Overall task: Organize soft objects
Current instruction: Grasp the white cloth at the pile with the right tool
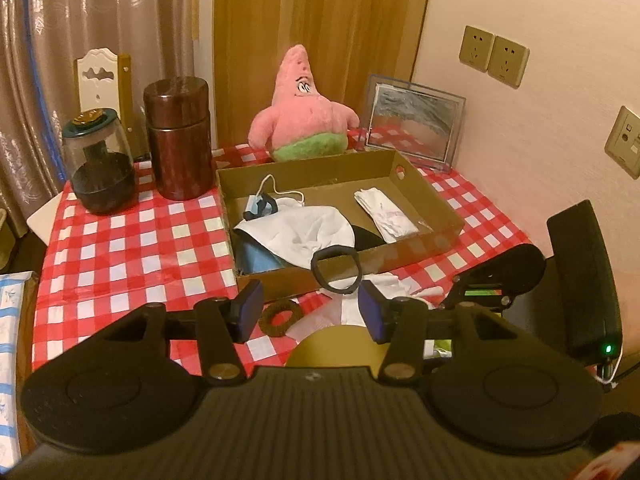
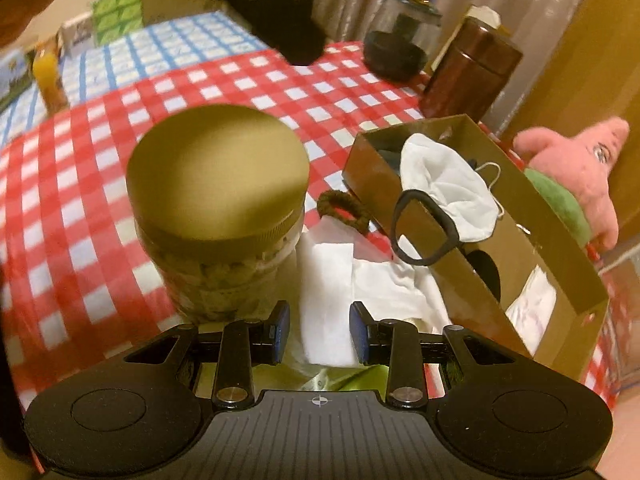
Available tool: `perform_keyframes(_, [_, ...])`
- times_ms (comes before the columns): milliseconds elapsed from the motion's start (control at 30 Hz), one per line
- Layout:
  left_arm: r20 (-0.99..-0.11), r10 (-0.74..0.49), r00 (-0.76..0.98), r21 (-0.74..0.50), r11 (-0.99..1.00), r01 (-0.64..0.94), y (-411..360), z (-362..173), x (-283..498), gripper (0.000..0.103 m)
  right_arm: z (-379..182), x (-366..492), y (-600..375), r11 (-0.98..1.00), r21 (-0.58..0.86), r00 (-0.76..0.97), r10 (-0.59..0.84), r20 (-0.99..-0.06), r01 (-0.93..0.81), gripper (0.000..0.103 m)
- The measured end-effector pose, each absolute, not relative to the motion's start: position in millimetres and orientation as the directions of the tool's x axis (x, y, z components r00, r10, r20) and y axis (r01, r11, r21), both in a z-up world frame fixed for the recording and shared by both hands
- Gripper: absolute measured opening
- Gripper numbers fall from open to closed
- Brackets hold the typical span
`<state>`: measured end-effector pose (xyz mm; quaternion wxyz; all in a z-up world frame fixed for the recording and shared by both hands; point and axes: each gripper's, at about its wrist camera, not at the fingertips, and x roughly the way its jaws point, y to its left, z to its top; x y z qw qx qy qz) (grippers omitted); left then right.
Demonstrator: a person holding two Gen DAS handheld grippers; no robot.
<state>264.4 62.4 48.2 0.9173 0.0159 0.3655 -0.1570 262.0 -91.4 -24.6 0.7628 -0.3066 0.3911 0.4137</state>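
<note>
Both empty and spread wide, the left gripper (image 1: 310, 312) and right gripper (image 2: 319, 334) hover before the cardboard tray (image 1: 436, 196), where a black hair band (image 1: 337, 270) straddling the rim could slip off if the white cloth (image 2: 340, 276) below is tugged.

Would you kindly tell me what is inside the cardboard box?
The cardboard box holds a white cloth, a face mask, a folded white packet and something blue and black, mostly covered by the cloth.
</note>
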Motion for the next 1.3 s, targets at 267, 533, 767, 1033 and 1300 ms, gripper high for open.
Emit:
perform_keyframes(267, [-0.687, -0.302, 0.661, -0.108, 0.942, 0.318, 65, 43, 284, 0.048, -4, 281, -111, 0.575, -0.066, 0.388, 0.458, -0.8, -0.815, 0.003])
perform_keyframes(533, [-0.685, -0.303, 0.663, -0.101, 0.94, 0.325, 64, 44, 293, 0.049, 4, 351, -155, 0.794, 0.115, 0.427, 0.435, -0.793, -0.597, 0.003])
perform_keyframes(767, [-0.691, -0.306, 0.655, -0.102, 0.938, 0.331, 63, 37, 300, 0.049, -31, 386, -169, 0.824, 0.271, 0.29, 0.453, -0.843, -0.497, 0.013])
perform_keyframes(1033, [-0.704, -0.308, 0.64, -0.107, 0.937, 0.333, 63, 27, 309, 0.05, -51, 398, -167, 0.803, 0.359, 0.204, 0.498, -0.843, -0.476, 0.07])
perform_keyframes(1300, [-0.71, -0.311, 0.632, -0.104, 0.934, 0.342, 60, 25, 314, 0.05, -61, 404, -165, 0.81, 0.378, 0.204, 0.504, -0.839, -0.449, 0.028])
